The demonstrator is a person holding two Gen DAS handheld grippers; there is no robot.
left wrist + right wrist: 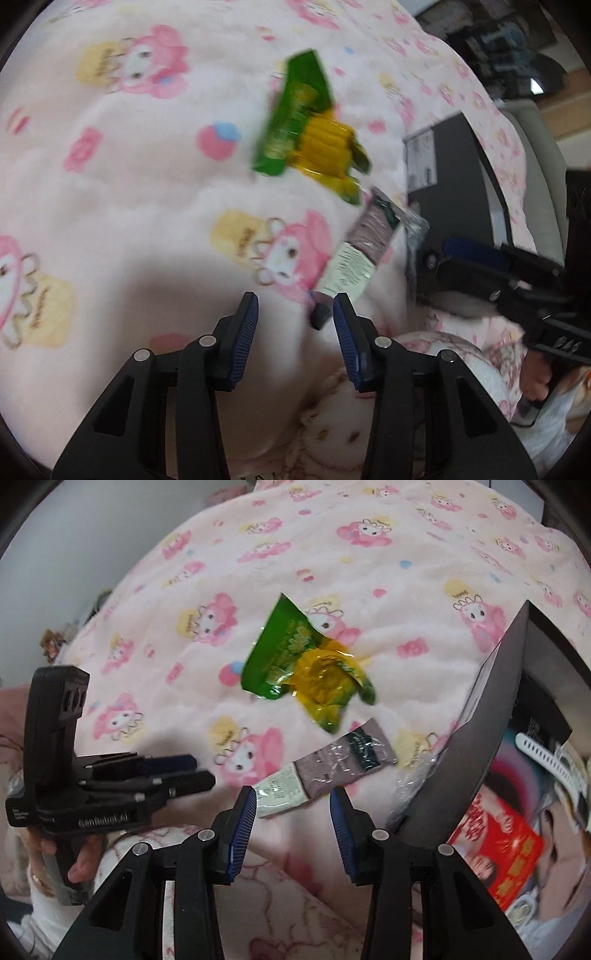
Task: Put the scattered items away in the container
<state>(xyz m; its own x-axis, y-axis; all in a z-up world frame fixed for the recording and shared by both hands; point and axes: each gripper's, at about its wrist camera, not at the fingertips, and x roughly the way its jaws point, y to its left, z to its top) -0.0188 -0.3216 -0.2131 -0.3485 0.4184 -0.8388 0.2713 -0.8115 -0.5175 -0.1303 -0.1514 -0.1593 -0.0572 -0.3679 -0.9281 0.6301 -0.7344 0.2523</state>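
Both tongs hang part-open and empty: the left gripper [295, 314], marked "GenRobot.AI", and the right gripper [293, 805]. Just beyond their tips lies a grey-and-white plastic sachet [325, 771], its print unreadable; farther off, a green-and-yellow crinkled wrapper [306, 661]. The dark grey box [476, 734] stands right.

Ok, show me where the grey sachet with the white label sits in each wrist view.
Left wrist: grey sachet right of centre, just above the left tongs' right finger.
Right wrist: grey sachet low centre, just above the right tongs' open jaws.
Shared landmark: green and yellow snack packet, just above the sachet in both.
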